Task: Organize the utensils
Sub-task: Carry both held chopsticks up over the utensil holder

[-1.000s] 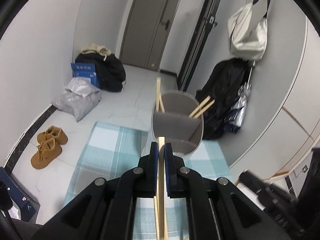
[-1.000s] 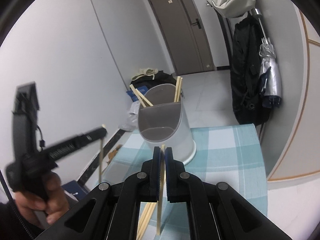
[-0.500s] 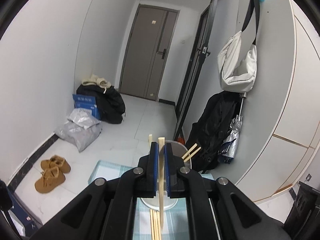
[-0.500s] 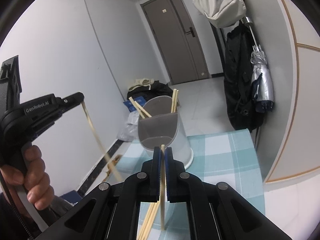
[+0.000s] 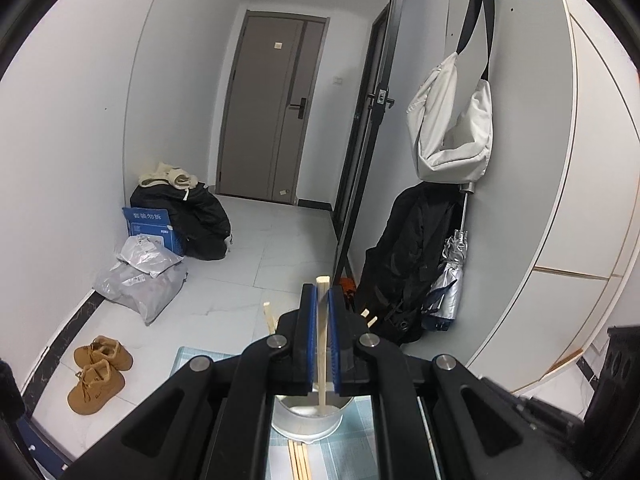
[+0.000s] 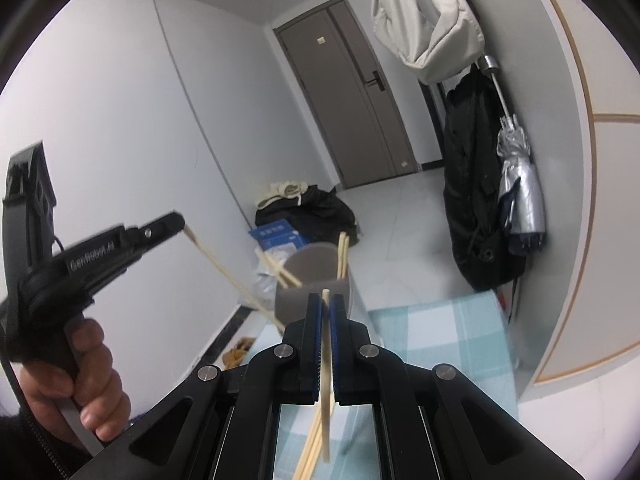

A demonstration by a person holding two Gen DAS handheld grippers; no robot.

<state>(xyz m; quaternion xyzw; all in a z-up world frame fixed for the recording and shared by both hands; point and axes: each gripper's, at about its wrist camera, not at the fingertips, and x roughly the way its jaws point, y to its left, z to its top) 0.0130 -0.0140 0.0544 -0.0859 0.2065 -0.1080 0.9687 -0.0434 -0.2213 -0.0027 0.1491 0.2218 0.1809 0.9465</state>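
Note:
My left gripper (image 5: 322, 292) is shut on a wooden chopstick (image 5: 321, 344) whose lower end hangs over the white utensil holder (image 5: 308, 416). In the right wrist view the left gripper (image 6: 176, 220) shows at left, its chopstick (image 6: 236, 280) slanting down toward the grey-lined holder (image 6: 316, 280), which has chopsticks in it. My right gripper (image 6: 326, 300) is shut on another chopstick (image 6: 326, 360), held in front of the holder. Loose chopsticks (image 6: 312, 448) lie on the checked cloth (image 6: 440, 332).
The table edge drops to a tiled floor with brown shoes (image 5: 98, 374), grey bags (image 5: 144, 276) and a black bag (image 5: 200, 216). A black coat and silver umbrella (image 6: 520, 184) hang at the right wall.
My left gripper has tilted up and lifted its chopstick over the holder. My right gripper has moved closer to the holder, still shut on its chopstick.

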